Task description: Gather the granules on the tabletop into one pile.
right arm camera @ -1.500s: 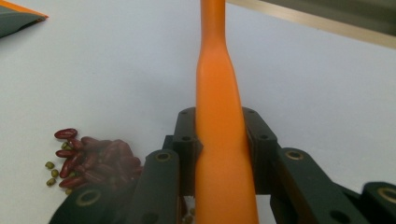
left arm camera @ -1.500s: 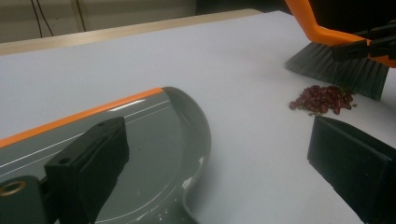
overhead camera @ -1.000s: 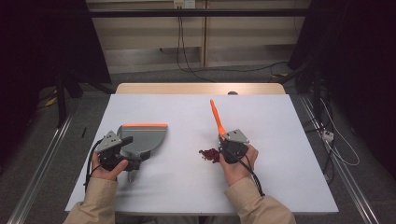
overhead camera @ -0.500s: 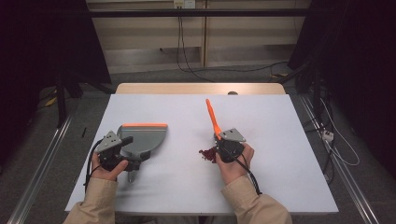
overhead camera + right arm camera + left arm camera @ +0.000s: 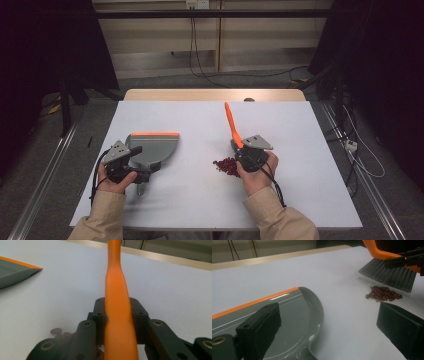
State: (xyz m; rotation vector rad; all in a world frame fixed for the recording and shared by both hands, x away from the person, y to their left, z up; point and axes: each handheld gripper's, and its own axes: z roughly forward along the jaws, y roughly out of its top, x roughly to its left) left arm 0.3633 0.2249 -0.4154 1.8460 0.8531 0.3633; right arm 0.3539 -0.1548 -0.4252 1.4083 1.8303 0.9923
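Here, going from the tabletop's left edge rightward: the left gripper holds its jaws spread by the dustpan handle. The beans lie mid-table toward the front edge. The right gripper pinches the brush. Best sweep low and short toward the pan's orange lip; bare tabletop between them leaves room.

white table, floor cables
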